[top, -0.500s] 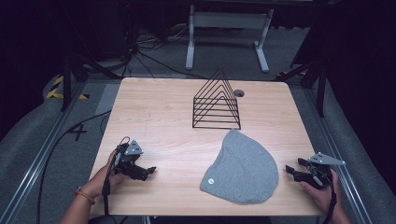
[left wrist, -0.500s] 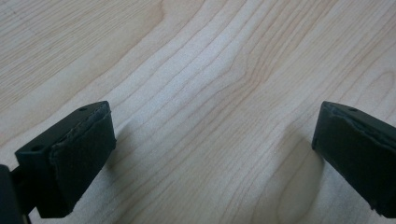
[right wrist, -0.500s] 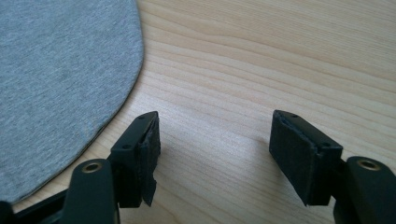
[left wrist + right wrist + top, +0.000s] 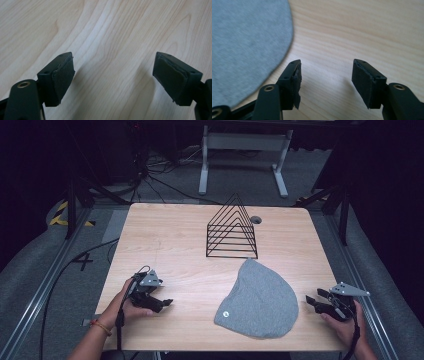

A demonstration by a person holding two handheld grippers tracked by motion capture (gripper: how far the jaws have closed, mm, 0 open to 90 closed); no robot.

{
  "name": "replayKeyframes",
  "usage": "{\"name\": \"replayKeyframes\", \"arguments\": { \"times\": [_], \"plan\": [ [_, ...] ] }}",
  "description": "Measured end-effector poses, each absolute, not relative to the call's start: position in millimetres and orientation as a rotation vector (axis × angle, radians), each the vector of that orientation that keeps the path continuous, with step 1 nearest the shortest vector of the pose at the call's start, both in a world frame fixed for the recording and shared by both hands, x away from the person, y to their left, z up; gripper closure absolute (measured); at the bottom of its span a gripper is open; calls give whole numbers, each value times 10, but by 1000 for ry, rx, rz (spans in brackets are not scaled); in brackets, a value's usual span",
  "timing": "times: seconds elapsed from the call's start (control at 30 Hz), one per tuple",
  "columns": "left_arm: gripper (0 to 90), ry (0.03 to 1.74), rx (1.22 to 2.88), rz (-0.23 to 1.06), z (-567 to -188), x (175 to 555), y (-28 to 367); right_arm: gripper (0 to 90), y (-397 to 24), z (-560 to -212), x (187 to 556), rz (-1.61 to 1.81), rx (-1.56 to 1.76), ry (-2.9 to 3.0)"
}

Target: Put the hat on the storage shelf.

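Note:
A grey knit cap (image 4: 260, 299) lies flat on the wooden table (image 4: 165, 235), front right of centre, with a small round tag near its lower left edge. My left gripper (image 4: 167, 301) rests at the table's front left, held by a hand, well apart from the cap. In the left gripper view it (image 4: 113, 75) is open over bare wood. My right gripper (image 4: 311, 301) sits at the front right edge, just right of the cap. In the right gripper view it (image 4: 325, 75) is open, with the cap's edge (image 4: 249, 45) beside its left jaw, apart from it.
A black wire rack (image 4: 231, 229) shaped like a triangle stands at the back centre of the table, just behind the cap. A small round hole (image 4: 256, 219) is in the tabletop beside it. Cables and a white stand lie on the floor beyond.

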State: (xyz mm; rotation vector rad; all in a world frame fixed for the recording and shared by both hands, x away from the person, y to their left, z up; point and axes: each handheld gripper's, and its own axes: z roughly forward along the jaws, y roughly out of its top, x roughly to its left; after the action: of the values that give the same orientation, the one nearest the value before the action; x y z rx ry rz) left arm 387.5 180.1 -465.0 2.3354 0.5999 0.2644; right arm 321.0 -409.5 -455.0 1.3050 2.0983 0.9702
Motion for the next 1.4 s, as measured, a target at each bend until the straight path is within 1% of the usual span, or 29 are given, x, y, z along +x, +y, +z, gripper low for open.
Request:
{"name": "replayKeyframes", "arguments": {
  "times": [0.07, 0.1, 0.2, 0.23, 0.3, 0.33, 0.37, 0.5, 0.53, 0.57, 0.6, 0.67, 0.77, 0.87, 0.97, 1.03, 1.13, 1.2, 1.3, 1.33, 1.37, 1.4],
  "plan": [
    [231, 565, 2341, 309, -4619, 3886, 1702, 462, -4044, -4484, 3208, 990, 1279, 2103],
    [259, 541, 2366, 339, -4618, 3885, 1642, 482, -3994, -4446, 3199, 1013, 1263, 2106],
    [313, 477, 2387, 323, -4664, 3911, 1503, 520, -3803, -4394, 3155, 1011, 1192, 2161],
    [321, 470, 2383, 318, -4667, 3923, 1483, 558, -3690, -4381, 3127, 1013, 1150, 2198],
    [357, 452, 2379, 323, -4662, 3942, 1468, 594, -3491, -4383, 3097, 1030, 1062, 2269],
    [359, 462, 2370, 294, -4655, 3951, 1469, 603, -3387, -4386, 3086, 1035, 1026, 2303],
    [353, 481, 2312, 247, -4639, 3967, 1479, 607, -3313, -4389, 3080, 1044, 1003, 2326],
    [354, 478, 2203, 210, -4544, 3953, 1514, 587, -2980, -4371, 3092, 1086, 901, 2395],
    [354, 475, 2207, 192, -4510, 3958, 1519, 582, -2936, -4349, 3100, 1116, 899, 2398],
    [353, 490, 2205, 140, -4454, 3978, 1519, 570, -2900, -4324, 3114, 1128, 887, 2401],
    [332, 497, 2186, 120, -4400, 3980, 1520, 563, -2861, -4299, 3136, 1140, 879, 2401],
    [338, 484, 2182, 142, -4292, 3966, 1505, 561, -2810, -4273, 3168, 1168, 876, 2401],
    [338, 443, 2195, 167, -4178, 3965, 1402, 583, -2706, -4263, 3216, 1175, 838, 2419],
    [338, 417, 2220, 173, -4157, 4017, 1239, 633, -2577, -4301, 3253, 1152, 805, 2456],
    [344, 382, 2241, 166, -4213, 4109, 994, 676, -2422, -4344, 3253, 1144, 763, 2500],
    [346, 367, 2252, 130, -4267, 4179, 826, 705, -2302, -4375, 3220, 1141, 721, 2538],
    [353, 331, 2266, 115, -4322, 4260, 567, 738, -2124, -4434, 3133, 1132, 658, 2599],
    [379, 296, 2261, 109, -4342, 4313, 362, 770, -2042, -4478, 3056, 1127, 627, 2635],
    [394, 260, 2253, 92, -4355, 4354, 118, 805, -1992, -4533, 2965, 1119, 612, 2665],
    [402, 260, 2253, 92, -4355, 4354, 118, 805, -1992, -4533, 2965, 1119, 612, 2665],
    [402, 234, 2255, 78, -4353, 4367, 24, 825, -1985, -4558, 2929, 1112, 603, 2679],
    [425, 211, 2264, 91, -4357, 4367, -54, 849, -1988, -4578, 2896, 1098, 599, 2681]
  ]
}}
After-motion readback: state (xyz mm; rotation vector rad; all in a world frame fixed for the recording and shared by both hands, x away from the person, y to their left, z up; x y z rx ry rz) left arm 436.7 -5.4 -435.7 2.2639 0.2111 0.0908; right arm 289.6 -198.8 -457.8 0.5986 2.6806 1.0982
